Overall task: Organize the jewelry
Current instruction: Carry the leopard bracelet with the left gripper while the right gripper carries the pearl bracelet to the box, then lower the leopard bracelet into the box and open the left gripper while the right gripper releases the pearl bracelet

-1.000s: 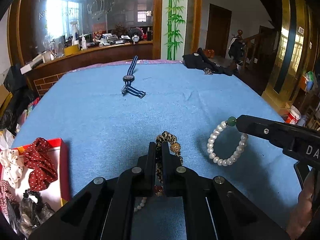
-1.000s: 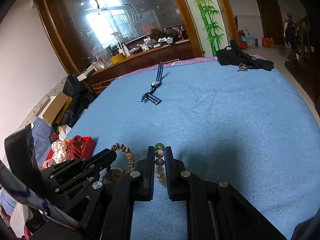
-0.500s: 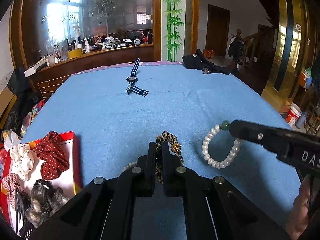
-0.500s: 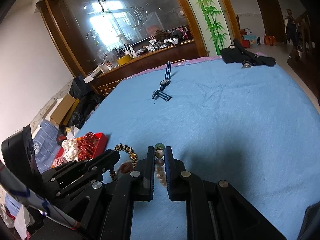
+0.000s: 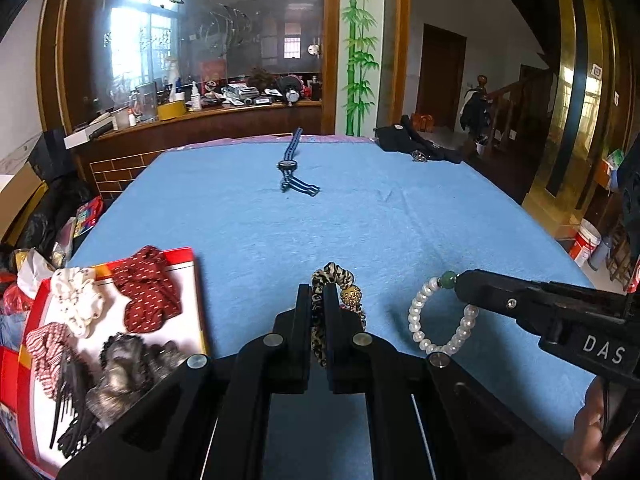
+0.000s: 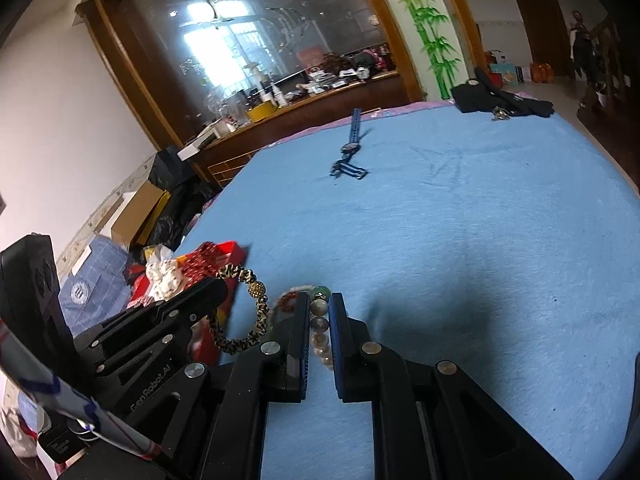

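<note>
A blue tablecloth point(image 5: 400, 232) fills the frame. At lower left, a red tray point(image 5: 188, 264) holds hair ties. At bottom centre, the left gripper point(image 5: 318, 300) is clamped on a leopard-print bracelet point(image 5: 332, 276), soft and floppy. At lower right, the right gripper point(image 5: 460, 284) pinches a pearl bracelet point(image 5: 420, 312), light, slippery, best held across its beads.

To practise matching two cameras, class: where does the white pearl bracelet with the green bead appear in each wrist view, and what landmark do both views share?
Left wrist view: white pearl bracelet with the green bead hangs lower right, pinched at the right gripper.
Right wrist view: bracelet sits bottom centre, between that gripper's shut jaws.
Shared landmark: blue striped wristwatch lying far back on the blue cloth.
</note>
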Demonstrator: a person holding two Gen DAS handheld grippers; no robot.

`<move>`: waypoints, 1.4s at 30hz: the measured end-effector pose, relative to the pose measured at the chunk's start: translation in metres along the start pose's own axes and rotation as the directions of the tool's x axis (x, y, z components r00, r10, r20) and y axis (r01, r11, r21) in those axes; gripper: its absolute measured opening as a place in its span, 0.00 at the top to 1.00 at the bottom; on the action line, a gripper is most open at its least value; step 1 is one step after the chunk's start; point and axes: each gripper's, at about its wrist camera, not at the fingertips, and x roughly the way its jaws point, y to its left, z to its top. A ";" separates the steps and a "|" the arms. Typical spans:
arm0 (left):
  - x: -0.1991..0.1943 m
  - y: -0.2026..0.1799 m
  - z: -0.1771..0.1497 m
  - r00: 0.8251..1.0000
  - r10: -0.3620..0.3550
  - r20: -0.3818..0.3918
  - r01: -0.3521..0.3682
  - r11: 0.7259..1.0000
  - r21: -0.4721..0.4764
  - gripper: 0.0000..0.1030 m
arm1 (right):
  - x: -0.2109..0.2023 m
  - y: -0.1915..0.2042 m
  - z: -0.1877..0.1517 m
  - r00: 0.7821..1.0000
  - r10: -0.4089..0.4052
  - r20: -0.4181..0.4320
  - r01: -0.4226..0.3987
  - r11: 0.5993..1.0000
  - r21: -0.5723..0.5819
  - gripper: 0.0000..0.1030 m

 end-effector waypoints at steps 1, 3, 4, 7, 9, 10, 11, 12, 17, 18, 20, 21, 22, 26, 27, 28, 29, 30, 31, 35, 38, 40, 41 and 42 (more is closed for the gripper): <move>-0.004 0.004 -0.002 1.000 0.002 0.005 -0.002 1.000 -0.006 0.95 | -0.001 0.004 0.000 1.000 0.001 0.001 -0.001 1.000 -0.007 0.90; -0.011 0.011 -0.005 1.000 0.008 0.011 -0.008 1.000 -0.014 0.95 | -0.003 0.016 -0.001 1.000 0.005 0.003 -0.005 1.000 -0.026 0.90; -0.015 0.015 -0.006 1.000 0.011 0.015 -0.011 1.000 -0.018 0.95 | -0.003 0.021 -0.002 1.000 0.007 0.003 -0.007 0.999 -0.034 0.90; -0.027 0.028 -0.011 0.999 0.022 0.026 -0.021 0.999 -0.035 0.95 | -0.003 0.036 -0.004 1.000 0.014 0.001 -0.014 0.998 -0.058 0.90; -0.034 0.038 -0.013 0.999 0.031 0.033 -0.029 0.998 -0.049 0.95 | -0.002 0.047 -0.006 1.000 0.022 -0.004 -0.023 0.997 -0.076 0.90; -0.037 0.044 -0.015 0.999 0.036 0.036 -0.034 0.998 -0.057 0.95 | -0.002 0.051 -0.007 1.000 0.025 -0.006 -0.025 0.996 -0.083 0.90; -0.040 0.048 -0.016 0.999 0.041 0.037 -0.038 0.997 -0.062 0.95 | -0.002 0.057 -0.008 1.000 0.027 -0.007 -0.028 0.995 -0.092 0.90; -0.044 0.054 -0.018 0.998 0.047 0.039 -0.044 0.996 -0.072 0.95 | -0.002 0.062 -0.009 0.999 0.031 -0.008 -0.031 0.994 -0.100 0.90; -0.057 0.078 -0.027 0.997 0.070 0.039 -0.065 0.992 -0.107 0.95 | 0.001 0.089 -0.015 0.998 0.054 -0.027 -0.057 0.988 -0.143 0.90; -0.060 0.082 -0.030 0.996 0.075 0.040 -0.070 0.991 -0.113 0.95 | 0.002 0.094 -0.016 0.998 0.059 -0.032 -0.064 0.987 -0.149 0.90; -0.067 0.094 -0.034 0.995 0.090 0.042 -0.084 0.988 -0.130 0.95 | 0.005 0.105 -0.019 0.996 0.079 -0.049 -0.086 0.983 -0.161 0.90; -0.070 0.099 -0.036 0.994 0.097 0.042 -0.090 0.987 -0.135 0.95 | 0.007 0.111 -0.020 0.995 0.086 -0.056 -0.095 0.981 -0.171 0.90; -0.073 0.104 -0.038 0.994 0.103 0.041 -0.096 0.985 -0.140 0.95 | 0.008 0.116 -0.022 0.994 0.090 -0.059 -0.099 0.979 -0.179 0.90; -0.085 0.122 -0.048 0.991 0.131 0.037 -0.123 0.980 -0.159 0.95 | 0.013 0.135 -0.027 0.989 0.118 -0.087 -0.133 0.970 -0.204 0.90; -0.089 0.129 -0.052 0.989 0.144 0.036 -0.136 0.976 -0.169 0.95 | 0.016 0.141 -0.029 0.988 0.123 -0.097 -0.141 0.967 -0.211 0.90; -0.091 0.134 -0.054 0.988 0.151 0.034 -0.143 0.974 -0.176 0.95 | 0.018 0.145 -0.031 0.986 0.129 -0.105 -0.149 0.965 -0.215 0.90; -0.094 0.140 -0.057 0.986 0.162 0.029 -0.154 0.971 -0.183 0.95 | 0.020 0.149 -0.032 0.984 0.135 -0.113 -0.157 0.963 -0.217 0.90; -0.096 0.146 -0.060 0.985 0.172 0.024 -0.165 0.967 -0.193 0.95 | 0.022 0.152 -0.033 0.982 0.142 -0.122 -0.166 0.961 -0.219 0.90; -0.097 0.150 -0.063 0.984 0.178 0.020 -0.171 0.965 -0.200 0.95 | 0.025 0.157 -0.035 0.980 0.149 -0.130 -0.175 0.959 -0.224 0.90; -0.107 0.172 -0.076 0.979 0.205 0.005 -0.198 0.953 -0.231 0.95 | 0.034 0.171 -0.041 0.974 0.164 -0.157 -0.199 0.949 -0.243 0.90; -0.113 0.186 -0.085 0.974 0.228 -0.002 -0.221 0.943 -0.249 0.95 | 0.040 0.180 -0.046 0.966 0.180 -0.184 -0.223 0.942 -0.250 0.90; -0.116 0.196 -0.091 0.971 0.240 -0.011 -0.235 0.935 -0.265 0.95 | 0.044 0.186 -0.049 0.962 0.187 -0.198 -0.235 0.938 -0.255 0.90; -0.116 0.200 -0.093 0.969 0.245 -0.016 -0.240 0.932 -0.273 0.95 | 0.046 0.189 -0.051 0.960 0.192 -0.206 -0.242 0.936 -0.256 0.90; -0.116 0.205 -0.096 0.968 0.249 -0.024 -0.245 0.928 -0.281 0.95 | 0.049 0.193 -0.053 0.955 0.198 -0.219 -0.252 0.933 -0.257 0.90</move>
